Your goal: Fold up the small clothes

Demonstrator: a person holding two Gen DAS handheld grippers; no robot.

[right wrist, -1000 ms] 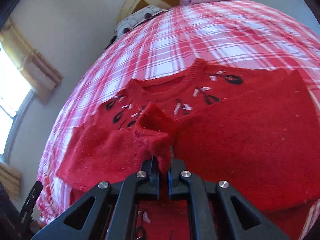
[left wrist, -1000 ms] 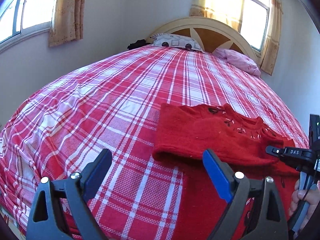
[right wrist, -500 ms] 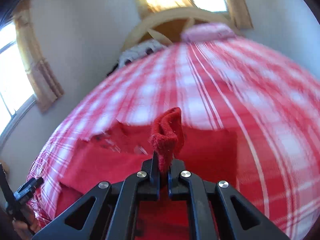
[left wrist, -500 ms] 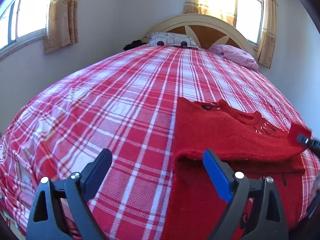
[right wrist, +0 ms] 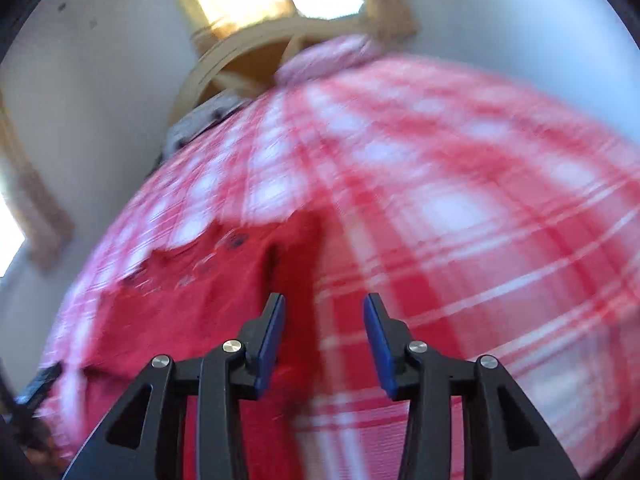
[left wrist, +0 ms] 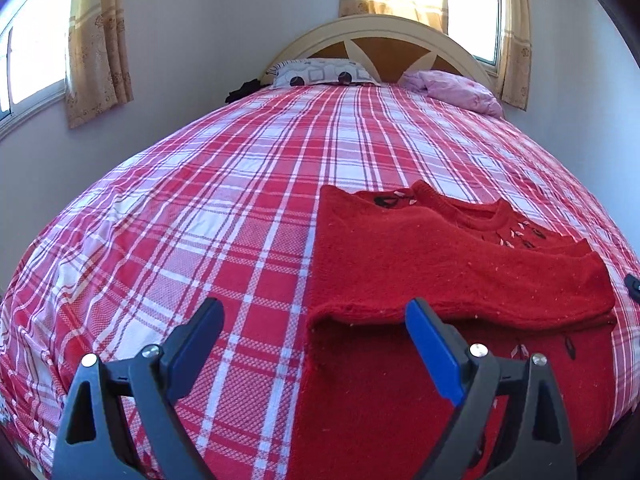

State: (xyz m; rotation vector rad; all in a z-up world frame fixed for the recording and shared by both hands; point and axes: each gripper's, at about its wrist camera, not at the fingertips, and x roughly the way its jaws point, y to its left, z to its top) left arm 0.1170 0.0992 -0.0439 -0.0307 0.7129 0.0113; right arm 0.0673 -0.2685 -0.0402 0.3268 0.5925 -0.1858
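Mid-fold: red sweater flat on the bed at four o'clock, sleeves laid across. Left tool gaping, empty; right tool parted, empty. Next, probably: gripping the hem, folding upward.

We find no legible text, label, brand, number or sign in either wrist view, neither on the red sweater ahead of the claws, whose only markings are wordless black and white embroidered motifs, nor on the plaid bedspread beneath.
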